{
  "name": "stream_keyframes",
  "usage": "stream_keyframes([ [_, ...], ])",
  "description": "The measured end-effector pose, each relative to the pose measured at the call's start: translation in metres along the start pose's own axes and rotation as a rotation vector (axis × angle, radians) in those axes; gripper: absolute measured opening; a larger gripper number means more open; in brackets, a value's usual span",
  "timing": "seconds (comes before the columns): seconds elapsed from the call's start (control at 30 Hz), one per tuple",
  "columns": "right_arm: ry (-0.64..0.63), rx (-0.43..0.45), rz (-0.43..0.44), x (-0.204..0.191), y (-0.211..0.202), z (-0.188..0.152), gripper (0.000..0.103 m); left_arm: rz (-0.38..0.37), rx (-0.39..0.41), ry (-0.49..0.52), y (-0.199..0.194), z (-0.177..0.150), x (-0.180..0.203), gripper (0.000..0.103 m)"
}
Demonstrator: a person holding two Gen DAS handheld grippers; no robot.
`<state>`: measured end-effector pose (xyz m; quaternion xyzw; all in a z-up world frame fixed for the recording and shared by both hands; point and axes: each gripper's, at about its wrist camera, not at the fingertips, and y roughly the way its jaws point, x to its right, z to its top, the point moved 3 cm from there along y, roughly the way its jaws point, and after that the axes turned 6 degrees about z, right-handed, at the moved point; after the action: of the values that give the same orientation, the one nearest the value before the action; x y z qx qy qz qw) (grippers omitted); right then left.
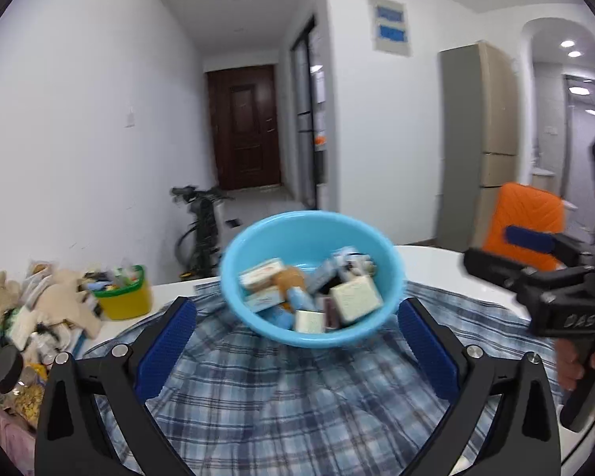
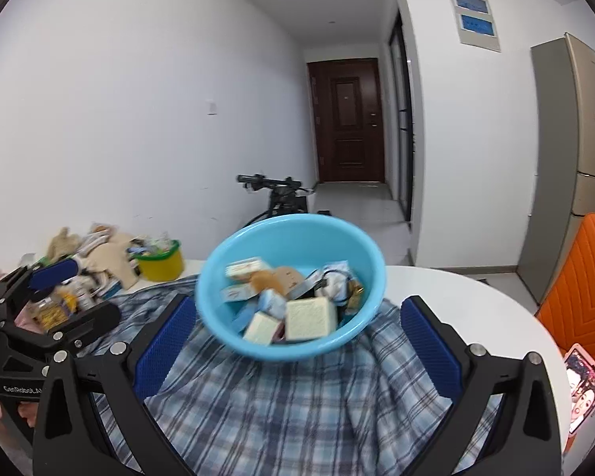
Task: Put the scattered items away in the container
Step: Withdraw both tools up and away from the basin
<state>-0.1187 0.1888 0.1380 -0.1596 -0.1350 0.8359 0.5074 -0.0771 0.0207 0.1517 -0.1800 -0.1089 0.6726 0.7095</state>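
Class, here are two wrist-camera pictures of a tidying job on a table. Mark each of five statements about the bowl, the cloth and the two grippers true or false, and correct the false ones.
1. The blue bowl holds several small boxes and packets. True.
2. The bowl sits on a plaid cloth. True.
3. The left gripper is shut on a box. False: its jaws stand wide apart, with nothing between them.
4. The bowl is red. False: it is light blue.
5. A yellow tub with a green rim stands on the white table, to the left of the bowl. True.
6. The right gripper holds the cloth. False: it is open, above the cloth.
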Motion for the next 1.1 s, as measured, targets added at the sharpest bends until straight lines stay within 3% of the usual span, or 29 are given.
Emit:
stream_keyframes([
  [0.2,-0.032,0.011,0.012,-0.02,-0.022,-0.018,0.103,-0.037,-0.004,-0.027,-0.02,-0.019,-0.001,0.103],
  [0.3,-0.018,-0.001,0.019,-0.023,-0.024,-0.029,0.103,-0.014,0.006,-0.022,-0.022,-0.028,-0.002,0.103],
  [0.77,0.031,-0.152,0.026,-0.031,-0.019,-0.098,0.103,-0.043,-0.137,-0.017,-0.019,-0.094,0.004,0.103],
  [1.1,0.049,-0.254,-0.03,-0.024,-0.014,-0.16,0.103,-0.062,-0.276,-0.024,0.008,-0.156,0.014,0.103],
])
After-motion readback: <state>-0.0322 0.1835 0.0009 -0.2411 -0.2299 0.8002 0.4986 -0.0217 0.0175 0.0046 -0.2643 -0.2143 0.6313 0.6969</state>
